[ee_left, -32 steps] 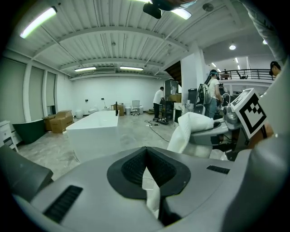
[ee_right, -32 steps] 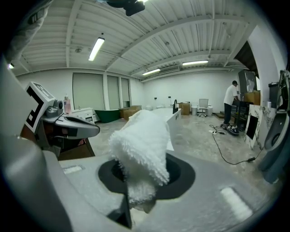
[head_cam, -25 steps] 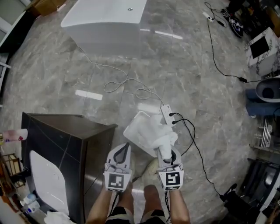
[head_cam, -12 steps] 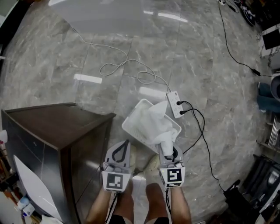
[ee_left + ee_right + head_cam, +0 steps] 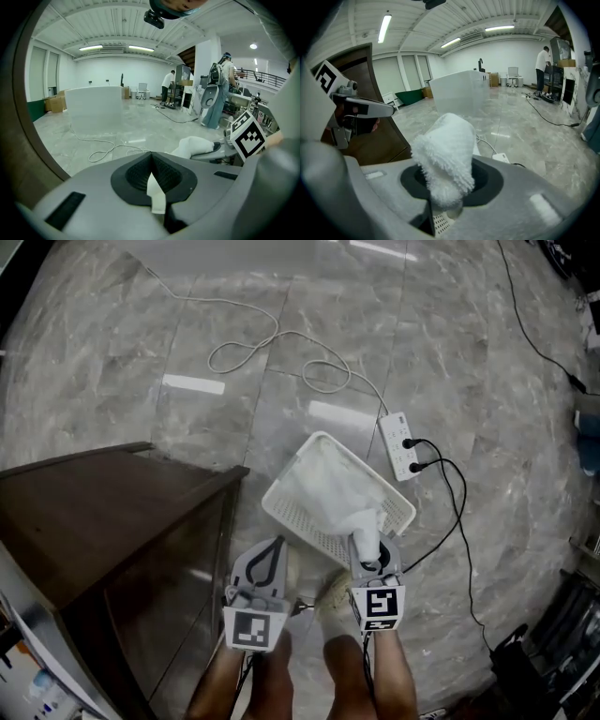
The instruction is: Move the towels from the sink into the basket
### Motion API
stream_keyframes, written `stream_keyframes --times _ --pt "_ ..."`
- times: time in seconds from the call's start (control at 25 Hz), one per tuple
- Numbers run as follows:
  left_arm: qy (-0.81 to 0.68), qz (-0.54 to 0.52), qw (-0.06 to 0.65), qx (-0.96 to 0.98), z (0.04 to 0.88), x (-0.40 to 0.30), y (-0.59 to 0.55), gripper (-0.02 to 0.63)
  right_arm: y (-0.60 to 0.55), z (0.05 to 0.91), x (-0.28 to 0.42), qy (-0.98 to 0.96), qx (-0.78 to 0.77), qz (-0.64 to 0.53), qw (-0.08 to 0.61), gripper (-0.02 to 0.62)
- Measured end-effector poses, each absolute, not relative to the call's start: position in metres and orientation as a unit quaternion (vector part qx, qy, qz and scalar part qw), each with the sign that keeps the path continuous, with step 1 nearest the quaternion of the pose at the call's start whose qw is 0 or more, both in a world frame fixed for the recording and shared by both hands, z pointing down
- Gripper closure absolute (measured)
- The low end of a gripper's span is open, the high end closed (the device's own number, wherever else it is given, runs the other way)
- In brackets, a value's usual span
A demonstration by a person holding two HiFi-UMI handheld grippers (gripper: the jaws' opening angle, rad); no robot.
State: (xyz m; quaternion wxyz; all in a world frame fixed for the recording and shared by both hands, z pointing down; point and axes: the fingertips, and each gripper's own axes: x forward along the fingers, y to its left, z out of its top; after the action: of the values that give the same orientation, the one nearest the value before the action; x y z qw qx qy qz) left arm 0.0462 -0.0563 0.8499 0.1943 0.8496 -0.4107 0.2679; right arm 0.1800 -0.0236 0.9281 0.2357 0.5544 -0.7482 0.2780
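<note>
A white plastic basket point(image 5: 284, 515) stands on the marble floor with a white towel point(image 5: 330, 486) lying in it. My right gripper point(image 5: 367, 542) is at the basket's near right rim. A bunched end of that white towel point(image 5: 446, 152) sits between its jaws, which are opening, and the cloth trails forward into the basket. My left gripper point(image 5: 272, 545) hangs to the left of the basket's near corner, shut and empty, its tips point(image 5: 152, 180) together. The sink is out of view.
A dark wooden cabinet point(image 5: 103, 521) fills the left side, close to the left gripper. A white power strip point(image 5: 401, 446) with black plugs lies just beyond the basket, and a white cable point(image 5: 272, 343) loops across the floor. The person's legs and shoes point(image 5: 333, 592) are below the grippers.
The head view has tilted down, so the basket sits nearer the frame's middle and the sink has left view. The right gripper still has the towel at the basket's near rim.
</note>
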Motion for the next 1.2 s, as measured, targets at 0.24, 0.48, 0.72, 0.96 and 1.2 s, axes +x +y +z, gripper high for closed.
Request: stream_keyframes --times 0.24,0.48,0.72,0.96,1.2 --pt "-0.408 0.277 0.212 0.844 0.914 0.042 -0.045 0.597 -0.017 1.002 0.177 -0.738 0.547 0.303 0.252 0.463" --pt "-0.398 0.291 0.221 0.841 0.966 0.038 -0.036 0.597 -0.017 1.058 0.181 -0.732 0.553 0.307 0.254 0.453" --pt "-0.398 0.289 0.226 0.841 0.975 0.043 -0.037 0.597 -0.014 1.071 0.183 -0.728 0.547 0.330 0.249 0.359" --pt "-0.398 0.285 0.225 0.842 0.962 0.047 -0.041 0.597 -0.011 1.063 0.179 -0.727 0.544 0.331 0.254 0.193" --pt "-0.400 0.282 0.218 0.844 0.943 0.047 -0.045 0.597 -0.016 1.041 0.179 -0.730 0.545 0.324 0.255 0.192"
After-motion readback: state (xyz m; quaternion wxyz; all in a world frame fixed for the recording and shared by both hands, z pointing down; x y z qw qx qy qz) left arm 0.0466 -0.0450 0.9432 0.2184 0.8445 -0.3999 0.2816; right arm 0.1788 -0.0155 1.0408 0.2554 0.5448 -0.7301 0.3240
